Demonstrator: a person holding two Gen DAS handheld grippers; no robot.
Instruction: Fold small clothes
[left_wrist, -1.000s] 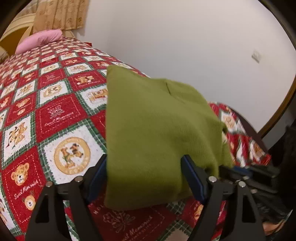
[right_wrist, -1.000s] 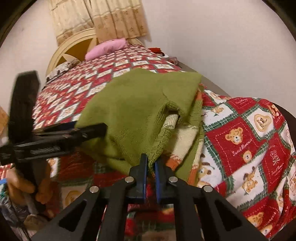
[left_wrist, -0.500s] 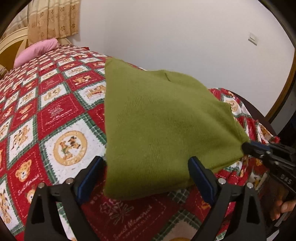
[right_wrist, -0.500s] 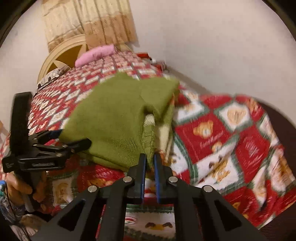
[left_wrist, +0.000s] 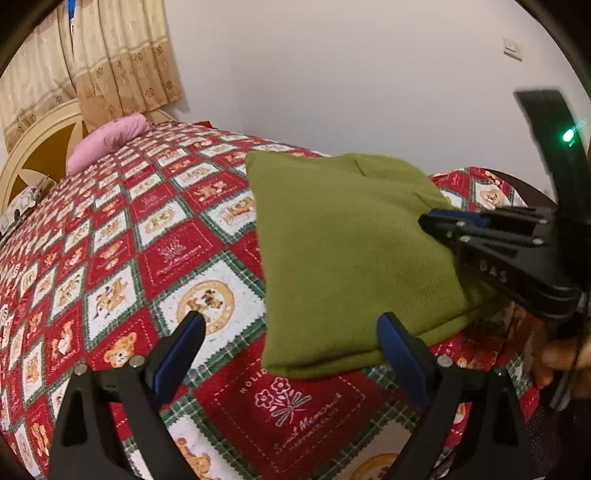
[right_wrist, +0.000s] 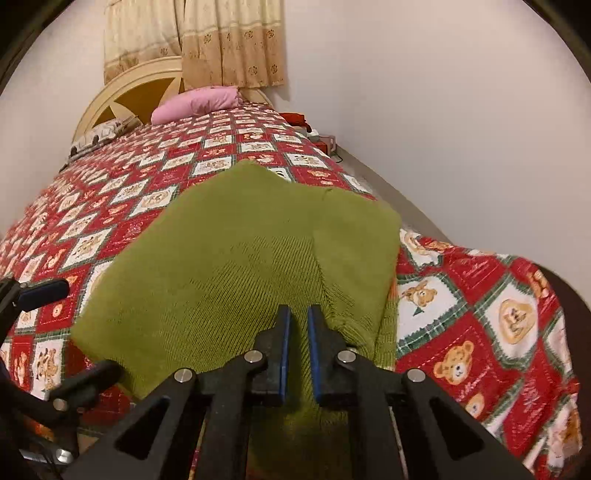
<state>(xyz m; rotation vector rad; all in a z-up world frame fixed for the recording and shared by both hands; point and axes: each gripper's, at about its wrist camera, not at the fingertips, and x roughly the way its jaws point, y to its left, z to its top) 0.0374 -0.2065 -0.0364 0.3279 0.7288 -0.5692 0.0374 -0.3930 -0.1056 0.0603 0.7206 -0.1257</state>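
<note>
Sweater sits folded at frame centre on the quilt, so I'd call the fold nearly done: left gripper wide and empty, right gripper nearly closed, apparently pinching the sweater's knit.

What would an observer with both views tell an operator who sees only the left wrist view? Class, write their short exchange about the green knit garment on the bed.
Operator: I see the right gripper only from the side, over the garment. Is it open?
Observer: No. The right gripper is shut on the green garment; knit fabric fills the thin gap between its jaws.
Operator: That gripper hides the cloth on the right. How does the cloth lie there?
Observer: A separate flap lies along that side, divided from the main panel by a crease running up from the jaws. Past it the quilt is bare.
</note>
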